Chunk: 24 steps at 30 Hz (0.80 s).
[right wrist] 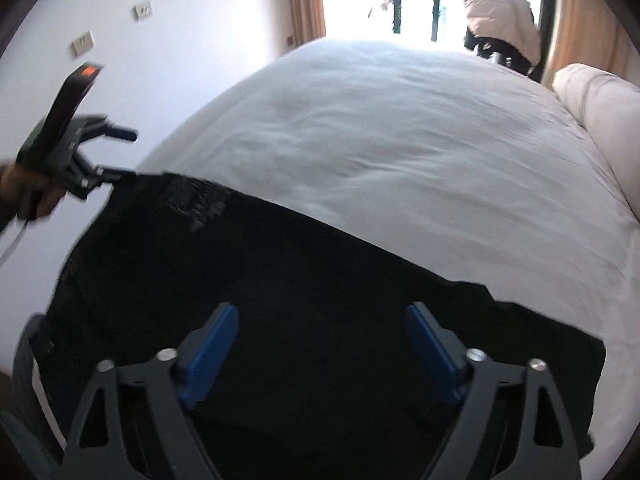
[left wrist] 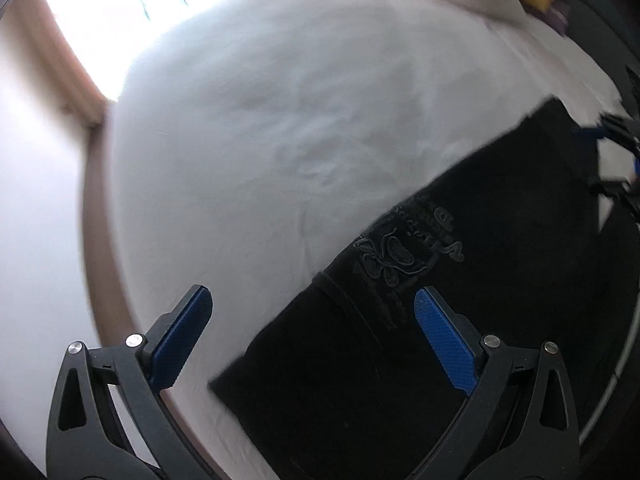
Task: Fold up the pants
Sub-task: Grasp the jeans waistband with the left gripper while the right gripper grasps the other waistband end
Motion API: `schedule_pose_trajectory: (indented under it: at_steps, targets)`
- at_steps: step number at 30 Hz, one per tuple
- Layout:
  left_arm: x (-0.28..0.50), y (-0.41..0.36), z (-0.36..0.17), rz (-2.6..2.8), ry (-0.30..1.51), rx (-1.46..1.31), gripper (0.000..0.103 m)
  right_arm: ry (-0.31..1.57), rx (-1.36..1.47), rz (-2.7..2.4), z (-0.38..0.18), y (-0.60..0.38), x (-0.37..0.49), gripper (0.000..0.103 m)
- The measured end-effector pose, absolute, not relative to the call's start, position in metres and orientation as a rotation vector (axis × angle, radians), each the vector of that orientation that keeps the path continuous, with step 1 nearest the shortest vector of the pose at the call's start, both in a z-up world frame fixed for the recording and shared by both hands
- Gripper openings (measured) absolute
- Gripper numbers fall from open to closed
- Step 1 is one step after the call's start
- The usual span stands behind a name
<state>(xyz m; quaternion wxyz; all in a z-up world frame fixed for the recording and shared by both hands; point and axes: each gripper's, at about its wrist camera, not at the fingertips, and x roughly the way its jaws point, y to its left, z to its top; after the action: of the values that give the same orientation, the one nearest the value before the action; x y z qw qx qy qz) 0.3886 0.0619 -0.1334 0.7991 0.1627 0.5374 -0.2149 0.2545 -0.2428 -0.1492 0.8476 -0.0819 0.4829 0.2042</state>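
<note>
Wall and curtain: at the far left of the left wrist view, a pale wall and a tan curtain (left wrist: pixel 76 80) beside a bright window.
Bed: a white sheet (left wrist: pixel 280 120) covers the bed and carries the garment; it is lightly creased.
Left claw (left wrist: pixel 312 340): jaws spread wide, holding nothing. It hovers over the near corner of the pants, one pad above sheet, the other above cloth; whether either touches, I cannot tell.
Pants (left wrist: pixel 460 320): black, lying flat on the bed as one long band running from the near left up to the far right, with a tone-on-tone emblem (left wrist: pixel 404 244) facing up.
Right claw (right wrist: pixel 320 344): jaws also wide apart, empty, poised above the other end of the pants (right wrist: pixel 280 280).
Progress: the straight edges and single-band shape suggest the legs already lie one on the other; I judge the lengthwise fold done and the crosswise folds left.
Next step: likely each claw takes hold of an end or edge.
Containers: none in view; pillows (right wrist: pixel 600 100) lie at the bed's right side.
</note>
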Motion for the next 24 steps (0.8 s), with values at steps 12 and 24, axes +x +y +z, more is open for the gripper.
schedule_pose_trajectory:
  at_steps: [12,24]
  targets:
    - [0.434,0.045,-0.188,-0.65,1.348,0.37,0.078,1.053,-0.18,0.568,-0.168,-0.239,0.279,0.07]
    - [0.381,0.032,-0.167,-0.629,1.199,0.437,0.007,1.086,-0.309,0.653,-0.164,-0.19,0.314,0.047]
